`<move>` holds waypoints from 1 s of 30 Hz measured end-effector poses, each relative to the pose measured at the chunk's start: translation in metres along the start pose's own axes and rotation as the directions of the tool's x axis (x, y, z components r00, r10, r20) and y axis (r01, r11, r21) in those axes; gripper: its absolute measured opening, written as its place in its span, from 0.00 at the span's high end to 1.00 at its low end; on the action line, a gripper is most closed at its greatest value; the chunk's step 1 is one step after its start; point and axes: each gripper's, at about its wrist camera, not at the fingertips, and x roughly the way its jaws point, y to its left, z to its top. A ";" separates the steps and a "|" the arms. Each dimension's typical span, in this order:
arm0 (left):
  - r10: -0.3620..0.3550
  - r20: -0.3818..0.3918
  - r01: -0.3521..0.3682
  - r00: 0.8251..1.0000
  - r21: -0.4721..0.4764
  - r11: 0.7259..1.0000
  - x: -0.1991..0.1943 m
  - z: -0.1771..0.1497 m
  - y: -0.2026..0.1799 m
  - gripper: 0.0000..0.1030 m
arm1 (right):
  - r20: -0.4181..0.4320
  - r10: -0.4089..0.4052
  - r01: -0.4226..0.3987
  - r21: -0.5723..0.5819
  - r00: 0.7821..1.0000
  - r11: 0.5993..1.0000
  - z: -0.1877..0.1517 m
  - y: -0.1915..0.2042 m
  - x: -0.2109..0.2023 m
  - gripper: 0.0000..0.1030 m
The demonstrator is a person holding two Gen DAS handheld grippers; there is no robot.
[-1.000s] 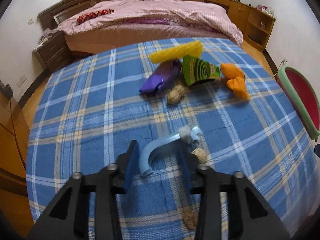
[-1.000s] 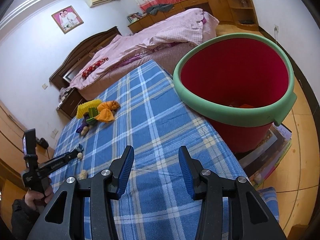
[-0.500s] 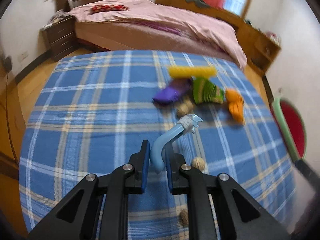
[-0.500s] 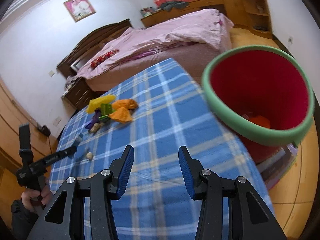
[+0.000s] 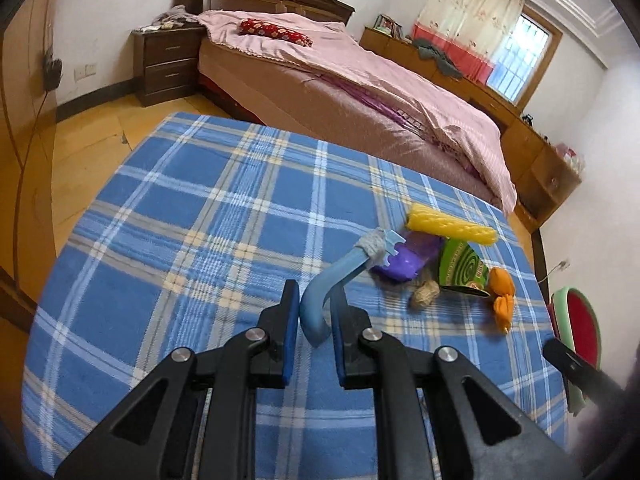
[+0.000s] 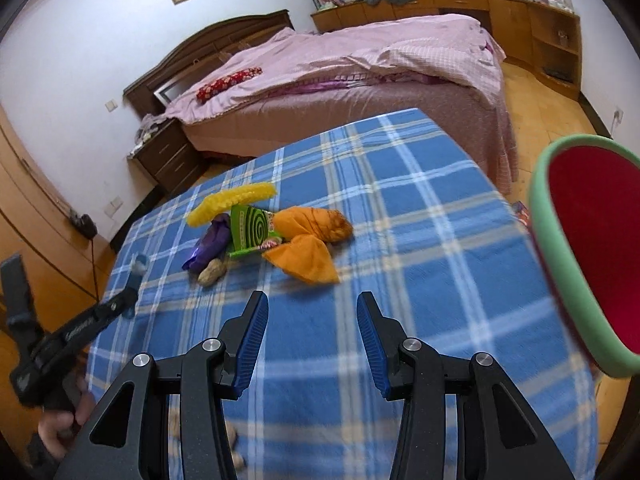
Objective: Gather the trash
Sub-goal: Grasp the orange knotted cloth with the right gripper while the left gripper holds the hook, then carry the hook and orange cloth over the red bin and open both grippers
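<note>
My left gripper (image 5: 316, 308) is shut on a light blue curved plastic handle (image 5: 332, 280) and holds it above the blue plaid table (image 5: 200, 220). It also shows at the left of the right wrist view (image 6: 128, 304). My right gripper (image 6: 312, 324) is open and empty over the table. A trash pile lies ahead: a yellow foam roll (image 6: 232, 202), a purple wrapper (image 6: 210, 244), a green spiral-print packet (image 6: 254, 230), orange wrappers (image 6: 306, 240) and a peanut (image 6: 210, 274). The red bin with a green rim (image 6: 588, 256) is at the right.
A bed with a pink cover (image 6: 340, 64) stands behind the table, with a dark nightstand (image 6: 164, 156) to its left and wooden cabinets (image 6: 532, 28) along the far wall. More peanuts (image 6: 236, 448) lie near the table's front edge under my right gripper.
My left gripper closed on the blue handle and lifted it off the table. My right gripper swung left, away from the bin and toward the trash pile.
</note>
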 end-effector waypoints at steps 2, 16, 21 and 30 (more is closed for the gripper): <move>-0.014 -0.007 0.014 1.000 -0.006 1.000 0.001 -0.003 0.002 0.86 | -0.010 -0.014 0.014 -0.001 1.000 1.000 0.003 0.003 0.011 0.54; -0.084 -0.041 0.081 0.996 -0.067 0.994 0.002 -0.010 0.013 0.86 | -0.011 -0.081 0.081 0.004 0.997 0.997 0.015 0.010 0.053 0.63; -0.084 -0.011 0.083 0.996 -0.055 0.995 -0.003 -0.011 0.011 0.86 | -0.024 -0.084 0.083 -0.006 0.996 0.997 0.012 0.009 0.052 0.90; -0.078 -0.004 0.078 0.997 -0.055 0.995 -0.003 -0.012 0.012 0.86 | 0.025 -0.031 0.030 0.008 0.999 1.000 -0.014 0.004 -0.004 0.91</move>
